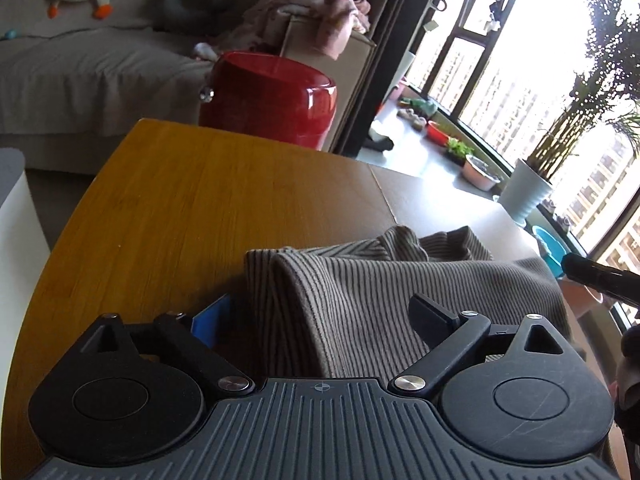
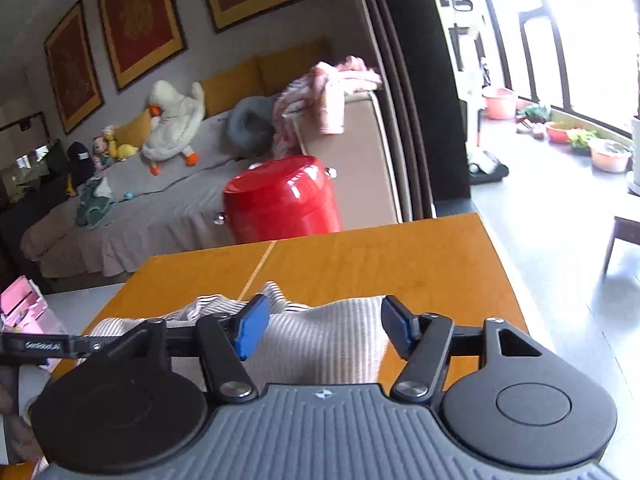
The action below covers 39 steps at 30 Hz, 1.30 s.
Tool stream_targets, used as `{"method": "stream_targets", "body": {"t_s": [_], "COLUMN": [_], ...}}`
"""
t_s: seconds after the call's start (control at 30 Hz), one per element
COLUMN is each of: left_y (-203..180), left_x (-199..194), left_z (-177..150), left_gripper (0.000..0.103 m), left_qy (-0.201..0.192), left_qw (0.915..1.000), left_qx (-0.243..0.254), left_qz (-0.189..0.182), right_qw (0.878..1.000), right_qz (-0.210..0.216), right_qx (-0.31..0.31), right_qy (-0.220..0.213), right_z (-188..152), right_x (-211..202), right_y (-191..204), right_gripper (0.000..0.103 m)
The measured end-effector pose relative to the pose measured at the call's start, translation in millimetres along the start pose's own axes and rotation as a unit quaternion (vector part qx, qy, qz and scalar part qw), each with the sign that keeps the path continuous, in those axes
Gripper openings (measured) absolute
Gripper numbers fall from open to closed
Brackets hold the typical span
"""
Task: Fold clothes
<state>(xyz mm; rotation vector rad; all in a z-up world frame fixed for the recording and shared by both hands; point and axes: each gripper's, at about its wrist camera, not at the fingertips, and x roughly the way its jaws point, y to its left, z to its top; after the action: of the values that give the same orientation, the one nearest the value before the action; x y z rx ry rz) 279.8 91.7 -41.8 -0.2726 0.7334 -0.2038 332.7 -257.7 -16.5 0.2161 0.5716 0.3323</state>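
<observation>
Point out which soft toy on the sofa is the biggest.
The white goose plush with orange beak and feet, leaning against the yellow cushions on the sofa. The small yellow and pink toys beside it, further from the red stool, are much smaller.

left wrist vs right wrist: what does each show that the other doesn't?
Left wrist only: tall potted plant in a white pot by the window, and the right tool entering at the right edge.

Right wrist only: framed pictures on the wall, and the pink item at the left edge.

Both: striped garment on the wooden table, red stool, sofa, goose plush.
</observation>
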Motion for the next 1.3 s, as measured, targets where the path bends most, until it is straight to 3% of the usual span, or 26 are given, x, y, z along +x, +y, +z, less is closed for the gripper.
{"method": "stream_targets", "body": {"t_s": [0.17, 0.3, 0.37, 0.43, 0.47, 0.5, 0.63, 0.77, 0.87, 1.07, 1.2, 1.3], "left_y": [-2, -1, -5, -9, -11, -13, -24, -39, -42, -34, -16, 0], "left_x": [19, 29, 31, 32, 30, 28, -1, -72, -117, -156, -166, -173], "left_z": [15, 23, 21, 23, 25, 28, 38, 24, -9, -82, -105, -109], "left_gripper": [0.099, 0.099, 0.086, 0.057, 0.052, 0.045, 0.032, 0.031, 0.031, 0.032, 0.049, 0.059], "left_qy": [0.014, 0.019, 0.013, 0.009, 0.004, -0.002, -0.047, -0.117, -0.137, -0.091, -0.044, -0.015], "left_qw": [0.9995, 0.9989, 0.9989, 0.9985, 0.9983, 0.9980, 0.9944, 0.9831, 0.9785, 0.9845, 0.9910, 0.9939], "left_qx": [0.008, 0.017, 0.035, 0.046, 0.050, 0.054, 0.084, 0.129, 0.139, 0.132, 0.102, 0.073], "left_qz": [-0.027, -0.038, -0.030, -0.027, -0.030, -0.032, -0.045, -0.056, -0.067, -0.070, -0.075, -0.081], "right_qw": [0.997, 0.993, 0.993, 0.994, 0.994, 0.995, 0.996, 0.996, 0.993, 0.988, 0.985, 0.983], "right_qz": [0.008, 0.044, 0.050, 0.040, 0.037, 0.038, 0.060, 0.092, 0.104, 0.091, 0.076, 0.064], "right_qx": [0.042, 0.076, 0.067, 0.056, 0.053, 0.050, 0.042, -0.009, -0.043, -0.125, -0.145, -0.147], "right_qy": [0.065, 0.075, 0.082, 0.087, 0.086, 0.083, 0.044, -0.019, -0.037, 0.006, 0.062, 0.095], "right_z": [0, 2, 5, 7, 9, 13, 40, 56, 41, -34, -86, -111], "right_x": [42, 59, 66, 71, 72, 73, 51, -19, -73, -142, -161, -171], "right_y": [-22, -29, -27, -23, -20, -18, -8, 10, 19, 37, 33, 23], "right_gripper": [0.065, 0.066, 0.057, 0.036, 0.033, 0.022, 0.018, 0.017, 0.017, 0.017, 0.018, 0.027]}}
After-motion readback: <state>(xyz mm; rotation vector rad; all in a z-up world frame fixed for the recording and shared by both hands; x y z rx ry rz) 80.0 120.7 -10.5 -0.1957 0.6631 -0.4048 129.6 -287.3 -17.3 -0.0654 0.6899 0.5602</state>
